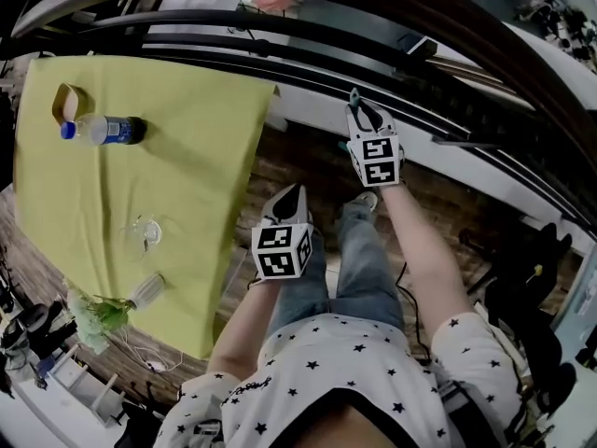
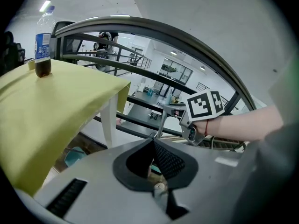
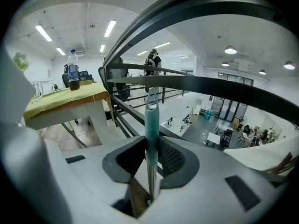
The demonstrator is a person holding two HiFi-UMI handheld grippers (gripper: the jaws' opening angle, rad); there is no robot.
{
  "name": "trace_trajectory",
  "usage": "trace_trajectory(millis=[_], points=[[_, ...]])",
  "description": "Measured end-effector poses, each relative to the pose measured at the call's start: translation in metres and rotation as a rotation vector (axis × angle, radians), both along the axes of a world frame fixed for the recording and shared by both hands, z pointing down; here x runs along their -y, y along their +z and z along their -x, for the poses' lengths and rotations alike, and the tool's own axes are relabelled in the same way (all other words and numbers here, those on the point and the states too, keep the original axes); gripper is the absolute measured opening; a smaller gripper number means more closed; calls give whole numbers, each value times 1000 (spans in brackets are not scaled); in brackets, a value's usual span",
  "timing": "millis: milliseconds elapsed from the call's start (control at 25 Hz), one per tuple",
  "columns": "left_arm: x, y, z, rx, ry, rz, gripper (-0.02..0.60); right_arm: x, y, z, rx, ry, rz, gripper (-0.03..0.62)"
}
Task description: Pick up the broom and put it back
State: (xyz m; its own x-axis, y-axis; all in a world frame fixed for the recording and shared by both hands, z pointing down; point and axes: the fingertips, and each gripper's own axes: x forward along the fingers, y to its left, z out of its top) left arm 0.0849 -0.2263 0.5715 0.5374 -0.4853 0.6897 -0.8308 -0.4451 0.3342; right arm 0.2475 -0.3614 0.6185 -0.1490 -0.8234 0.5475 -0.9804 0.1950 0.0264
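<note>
1. The broom (image 3: 151, 120) stands upright in the right gripper (image 3: 150, 146). Its jaws are closed on the teal sleeve at the top of the thin metal handle, and the pads press it from both sides. The hanging loop at the end rises just above the jaws. No view shows the brush head.
2. Gripping this high keeps the handle vertical and leaves the loop free. That probably suits standing the broom back in its place or hanging it up, though no hook or holder shows.
3. In the head view this gripper is stretched out ahead of the person, near the dark railing (image 1: 392, 59) and over the wooden floor. It is well to the right of the table.
4. The left gripper (image 2: 153, 146) has its jaws drawn together with nothing between them. It hangs lower and closer to the body, and it seems to be idle while the other carries the broom.
5. The table wears a yellow-green cloth (image 1: 187, 157), and a plastic bottle (image 2: 43, 50) of dark drink stands on it. The bottle has a blue label whose print is too small to read.
6. The only other markings are black-and-white square patterns on the gripper cubes, which carry no letters
</note>
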Motion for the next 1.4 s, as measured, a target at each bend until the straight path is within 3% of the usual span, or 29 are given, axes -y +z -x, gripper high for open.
trace_trajectory(millis=[680,1400], points=[[6,12,-18,11,-13,24,11,48,15,-45,18,60,27,78],[9,16,-23,20,-31,34,11,73,21,-81,-38,106,34,87]])
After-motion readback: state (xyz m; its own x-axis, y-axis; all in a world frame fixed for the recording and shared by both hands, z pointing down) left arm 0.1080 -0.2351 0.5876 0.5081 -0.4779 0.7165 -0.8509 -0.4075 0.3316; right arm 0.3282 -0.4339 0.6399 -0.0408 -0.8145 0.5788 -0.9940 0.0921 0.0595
